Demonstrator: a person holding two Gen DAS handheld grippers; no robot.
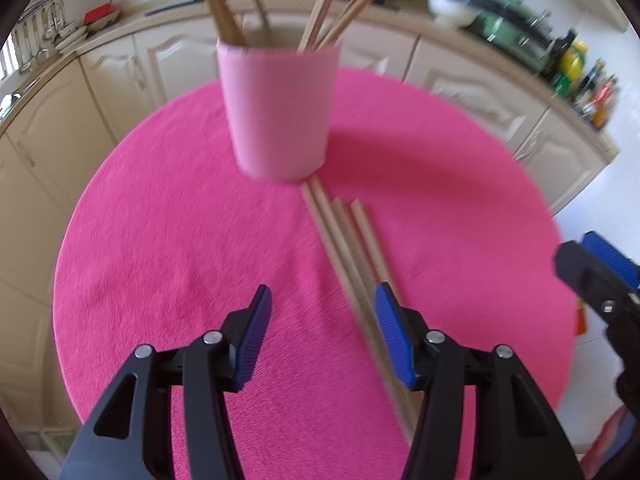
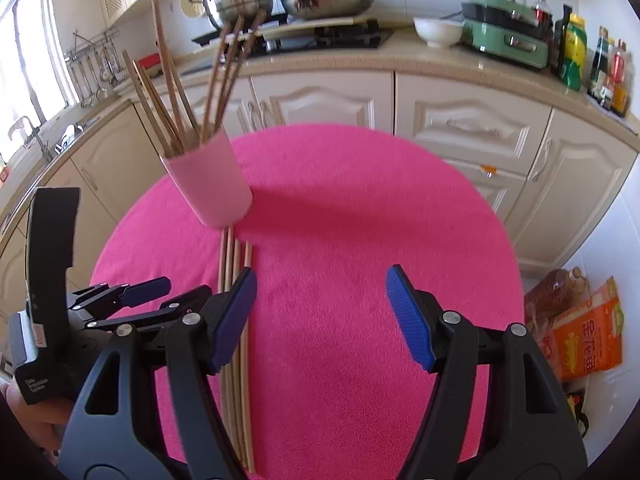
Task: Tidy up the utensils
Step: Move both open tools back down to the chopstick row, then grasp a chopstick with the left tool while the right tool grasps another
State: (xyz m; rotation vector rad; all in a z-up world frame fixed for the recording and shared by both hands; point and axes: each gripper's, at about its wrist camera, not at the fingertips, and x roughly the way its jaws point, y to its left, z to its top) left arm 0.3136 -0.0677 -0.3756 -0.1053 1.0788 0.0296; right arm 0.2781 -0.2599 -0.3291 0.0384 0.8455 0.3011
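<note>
A pale pink cup [image 1: 280,112] [image 2: 210,180] stands on a round pink mat [image 1: 180,240] [image 2: 360,220] and holds several wooden chopsticks [image 1: 328,8] [image 2: 172,96]. More light wooden chopsticks [image 1: 352,248] [image 2: 236,256] lie side by side on the mat, running from the cup's base toward me. My left gripper [image 1: 322,300] hangs open above the mat; its right finger overlaps the lying chopsticks in the view. My right gripper [image 2: 322,284] is open too, just right of those chopsticks, nothing between its fingers. Each gripper shows at the edge of the other's view.
Cream kitchen cabinets [image 2: 460,120] and a counter curve behind the mat. On the counter are a stove with pots [image 2: 280,4], a white bowl [image 2: 438,30], a green appliance [image 2: 504,32] and bottles [image 2: 576,52]. Food packages [image 2: 580,332] sit on the floor at right.
</note>
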